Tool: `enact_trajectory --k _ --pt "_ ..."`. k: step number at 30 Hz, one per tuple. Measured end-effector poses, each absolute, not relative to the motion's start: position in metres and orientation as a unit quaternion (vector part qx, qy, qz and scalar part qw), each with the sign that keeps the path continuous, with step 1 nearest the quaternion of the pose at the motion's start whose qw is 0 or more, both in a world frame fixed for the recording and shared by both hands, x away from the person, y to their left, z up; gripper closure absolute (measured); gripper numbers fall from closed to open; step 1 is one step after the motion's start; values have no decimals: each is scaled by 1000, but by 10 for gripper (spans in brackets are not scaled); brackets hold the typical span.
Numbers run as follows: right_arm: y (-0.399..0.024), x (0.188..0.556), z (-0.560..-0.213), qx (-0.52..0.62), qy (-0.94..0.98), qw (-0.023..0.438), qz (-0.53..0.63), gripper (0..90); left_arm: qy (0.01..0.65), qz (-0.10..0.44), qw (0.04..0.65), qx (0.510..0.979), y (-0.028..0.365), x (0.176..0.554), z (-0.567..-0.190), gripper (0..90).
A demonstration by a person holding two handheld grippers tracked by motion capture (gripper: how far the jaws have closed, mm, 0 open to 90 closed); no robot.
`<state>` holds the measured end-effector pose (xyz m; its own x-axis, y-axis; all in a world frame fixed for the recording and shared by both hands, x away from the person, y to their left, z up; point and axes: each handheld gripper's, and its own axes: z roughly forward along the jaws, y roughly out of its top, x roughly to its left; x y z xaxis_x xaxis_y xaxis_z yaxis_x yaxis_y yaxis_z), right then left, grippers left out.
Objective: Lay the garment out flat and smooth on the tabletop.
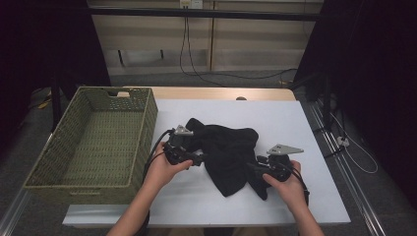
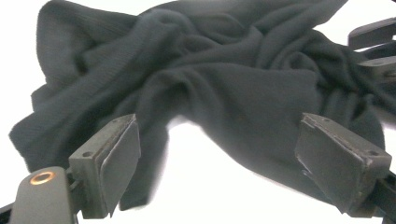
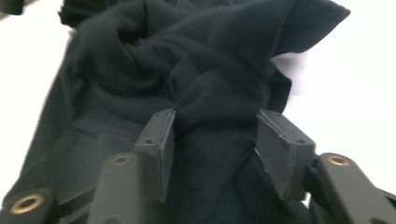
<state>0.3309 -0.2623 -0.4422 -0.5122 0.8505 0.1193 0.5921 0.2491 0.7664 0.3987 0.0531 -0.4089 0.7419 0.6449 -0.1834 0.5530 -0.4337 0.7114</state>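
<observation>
**Black cloth bunched mid-table, one gripper at each side**

Far left in the high view: a green woven basket, long and rectangular, standing on the table's left edge just beside the white table top. Well apart from the cloth.

Next rightward: the left hand coming up from the bottom edge, carrying the left gripper, grey three-cornered plate on top, cable trailing back along the forearm. Pointed rightward at the cloth's left margin. In the left gripper view, jaws spread wide, bare white surface between them, the cloth's near edge lying just beyond and partly behind the pads; no pinch on anything.

Centre: the black cloth, a crumpled knitted garment, heaped in folds on the white top, one lobe running up and left, another tailing down toward the near edge.

Right of centre: the right hand with the right gripper, pushed into the cloth's lower right part. In the right gripper view, jaws at a middling gap with a thick fold of the cloth bunched between the pads, fabric touching both inner faces. Seemingly clamped on that fold.
</observation>
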Motion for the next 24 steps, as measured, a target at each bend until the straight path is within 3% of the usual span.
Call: enact_trajectory --k 3,8,13,19,24 --pt "-261 332 -445 452 780 154 406 798 345 51 401 847 48 394 -410 156" --pt "-275 333 -433 468 747 155 446 821 334 47 397 854 39 389 -416 176" --pt "-301 329 -422 495 706 185 472 831 323 42 378 867 29 386 -430 190" --pt "-327 330 -430 527 692 211 445 846 324 37 366 871 21 385 -442 220" --pt "-329 330 -436 529 695 209 440 841 318 28 360 876 10 382 -448 318"
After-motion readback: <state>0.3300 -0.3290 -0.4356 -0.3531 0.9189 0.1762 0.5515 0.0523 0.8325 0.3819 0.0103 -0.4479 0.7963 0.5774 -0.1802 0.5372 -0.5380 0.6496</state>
